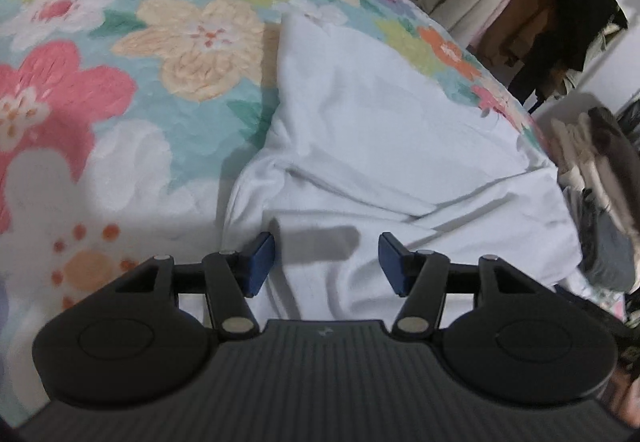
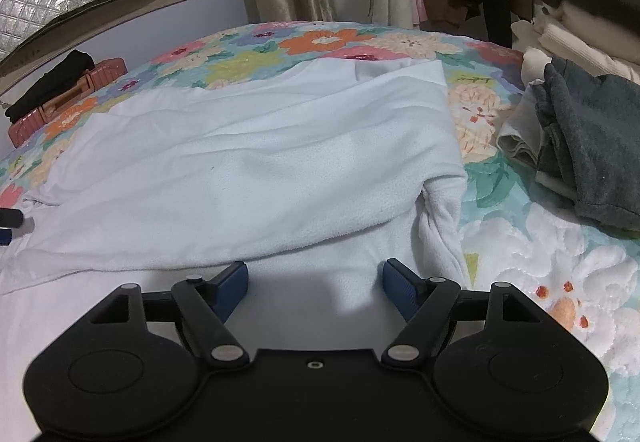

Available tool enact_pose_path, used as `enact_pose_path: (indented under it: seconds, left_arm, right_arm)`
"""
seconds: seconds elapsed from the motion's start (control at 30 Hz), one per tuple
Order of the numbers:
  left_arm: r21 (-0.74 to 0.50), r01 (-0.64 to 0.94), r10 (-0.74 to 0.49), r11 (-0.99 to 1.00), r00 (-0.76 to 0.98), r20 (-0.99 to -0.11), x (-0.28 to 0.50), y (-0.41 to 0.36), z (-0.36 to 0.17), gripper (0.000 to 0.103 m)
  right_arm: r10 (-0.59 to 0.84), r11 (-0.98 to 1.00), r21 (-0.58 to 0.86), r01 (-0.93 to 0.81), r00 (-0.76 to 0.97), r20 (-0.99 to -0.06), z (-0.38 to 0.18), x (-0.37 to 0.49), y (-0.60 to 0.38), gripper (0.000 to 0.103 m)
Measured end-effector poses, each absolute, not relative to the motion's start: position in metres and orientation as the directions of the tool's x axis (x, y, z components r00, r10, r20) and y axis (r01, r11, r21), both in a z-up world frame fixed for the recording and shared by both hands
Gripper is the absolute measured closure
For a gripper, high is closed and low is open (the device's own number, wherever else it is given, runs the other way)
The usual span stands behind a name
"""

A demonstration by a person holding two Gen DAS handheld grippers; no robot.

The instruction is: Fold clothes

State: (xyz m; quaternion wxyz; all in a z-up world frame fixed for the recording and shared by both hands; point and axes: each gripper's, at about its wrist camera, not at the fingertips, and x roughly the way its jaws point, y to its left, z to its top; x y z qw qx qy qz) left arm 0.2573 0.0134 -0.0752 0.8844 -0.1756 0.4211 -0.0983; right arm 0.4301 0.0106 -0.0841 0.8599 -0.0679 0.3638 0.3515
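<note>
Spread tool [image 1: 327, 262] above white garment [image 1: 392, 145]

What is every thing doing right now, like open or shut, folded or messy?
left gripper: open, holding nothing
right gripper: open, holding nothing
white garment: lying on the bed, partly folded over, wrinkled
grey clothes: piled at the bed's edge
flowered bedspread: spread flat

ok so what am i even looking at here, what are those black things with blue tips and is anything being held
Those are two hand-held grippers, each with a camera looking along its own fingers. One picture is from the left gripper, the other from the right gripper. Both stand open with nothing between the blue pads. They hover over a white garment, partly folded, on a flowered bedspread. A pile of clothes waits to the right.
</note>
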Motion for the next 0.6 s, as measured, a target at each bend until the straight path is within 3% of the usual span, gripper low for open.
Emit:
enact_pose_path:
  seconds: [0.03, 0.07, 0.17, 0.27, 0.6]
  left_arm:
    - [-0.359, 0.046, -0.306, 0.932, 0.632, -0.713, 0.257, 0.009, -0.073, 0.092]
    - [-0.323, 0.066, -0.289, 0.944, 0.637, -0.714, 0.257, 0.005, -0.072, 0.102]
    - [-0.132, 0.145, -0.196, 0.981, 0.697, -0.690, 0.242, -0.016, -0.052, 0.102]
    - [-0.093, 0.179, -0.197, 0.980, 0.759, -0.621, 0.228, -0.023, -0.038, 0.102]
    - [-0.313, 0.155, -0.333, 0.937, 0.668, -0.666, 0.252, 0.002, -0.063, 0.100]
  right_arm:
    - [0.554, 0.744, 0.137, -0.654, 0.489, -0.674, -0.084, 0.430, 0.011, 0.023]
    - [0.553, 0.744, 0.134, -0.655, 0.490, -0.674, -0.084, 0.429, 0.012, 0.023]
    - [0.555, 0.742, 0.134, -0.656, 0.491, -0.672, -0.085, 0.429, 0.011, 0.022]
    - [0.562, 0.742, 0.140, -0.656, 0.494, -0.664, -0.085, 0.428, 0.010, 0.022]
    - [0.564, 0.739, 0.137, -0.660, 0.493, -0.662, -0.086, 0.426, 0.010, 0.022]
